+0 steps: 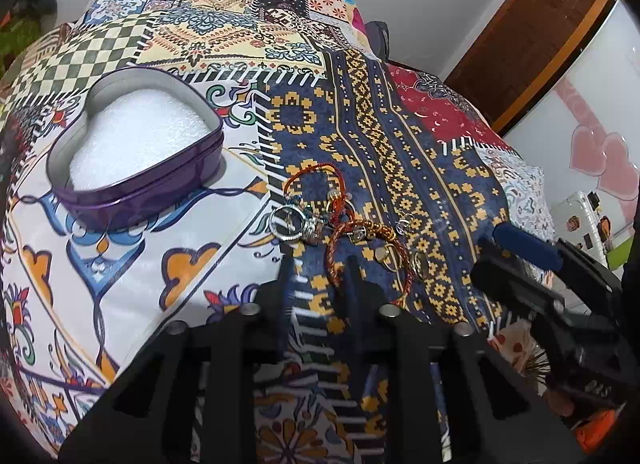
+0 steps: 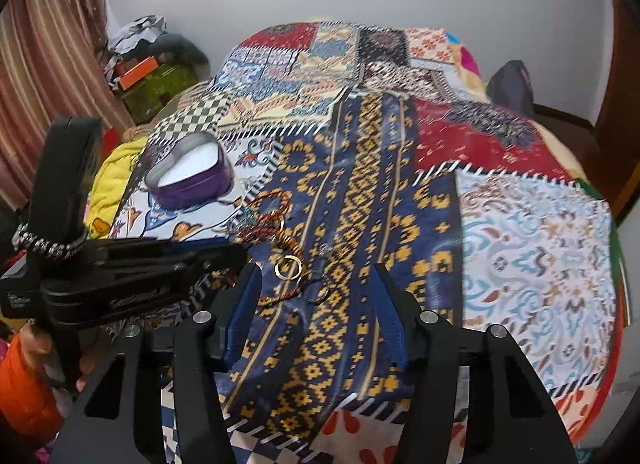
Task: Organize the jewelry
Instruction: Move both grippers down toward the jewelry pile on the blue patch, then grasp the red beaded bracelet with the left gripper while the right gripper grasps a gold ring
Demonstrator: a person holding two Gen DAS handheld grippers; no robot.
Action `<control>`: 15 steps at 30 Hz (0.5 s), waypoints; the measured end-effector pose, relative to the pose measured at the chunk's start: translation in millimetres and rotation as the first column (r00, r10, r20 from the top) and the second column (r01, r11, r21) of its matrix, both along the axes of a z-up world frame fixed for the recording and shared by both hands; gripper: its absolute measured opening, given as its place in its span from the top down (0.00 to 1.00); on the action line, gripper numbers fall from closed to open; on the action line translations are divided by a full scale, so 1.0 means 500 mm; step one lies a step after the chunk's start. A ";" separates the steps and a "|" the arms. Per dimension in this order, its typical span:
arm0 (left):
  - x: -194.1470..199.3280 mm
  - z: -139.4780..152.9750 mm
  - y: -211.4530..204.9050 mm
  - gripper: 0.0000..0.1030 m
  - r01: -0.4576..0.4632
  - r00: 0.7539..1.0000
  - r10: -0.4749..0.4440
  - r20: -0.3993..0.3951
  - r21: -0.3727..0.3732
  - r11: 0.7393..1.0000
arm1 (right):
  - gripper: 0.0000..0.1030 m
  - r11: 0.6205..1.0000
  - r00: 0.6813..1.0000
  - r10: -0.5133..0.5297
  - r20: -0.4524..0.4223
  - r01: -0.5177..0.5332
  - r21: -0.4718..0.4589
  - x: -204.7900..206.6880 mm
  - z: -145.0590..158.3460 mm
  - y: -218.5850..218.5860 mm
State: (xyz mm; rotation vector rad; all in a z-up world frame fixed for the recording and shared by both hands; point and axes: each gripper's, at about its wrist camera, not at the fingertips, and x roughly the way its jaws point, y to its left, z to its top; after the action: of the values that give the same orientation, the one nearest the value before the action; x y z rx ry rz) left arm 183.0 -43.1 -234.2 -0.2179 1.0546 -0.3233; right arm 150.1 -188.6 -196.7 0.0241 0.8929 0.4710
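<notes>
A purple heart-shaped tin with white foam inside sits open on the patterned bedspread; it also shows in the right wrist view. A jewelry pile lies beside it: a silver watch, red cord bracelets and gold rings. In the right wrist view a gold ring lies among the cords. My left gripper is open and empty, just short of the pile. My right gripper is open and empty, its blue pads either side of the pile's near edge.
The patchwork bedspread covers the whole bed. The right gripper shows at the right of the left wrist view. Clutter and a green box stand by the curtain at the far left. A wooden door is behind.
</notes>
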 end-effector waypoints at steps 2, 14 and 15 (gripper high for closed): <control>0.008 -0.005 -0.002 0.88 0.000 1.000 0.000 0.000 -0.002 1.000 | 0.51 1.000 1.000 0.006 -0.029 -0.006 0.007 0.005 -0.011 0.004; -0.011 0.003 0.040 0.99 -0.042 0.999 0.042 0.008 -0.036 0.998 | 0.60 0.999 0.995 0.030 -0.092 -0.032 -0.015 0.021 -0.048 0.031; -0.018 0.009 0.044 0.99 -0.046 0.999 0.047 0.015 -0.032 0.998 | 0.60 0.999 0.995 0.032 -0.090 -0.035 -0.025 0.021 -0.050 0.035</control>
State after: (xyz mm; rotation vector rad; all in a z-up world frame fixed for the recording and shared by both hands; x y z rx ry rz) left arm 173.8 -21.3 -229.6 -0.2671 1.0281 -0.2992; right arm 160.7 -171.1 -221.6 0.0062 0.9890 0.4925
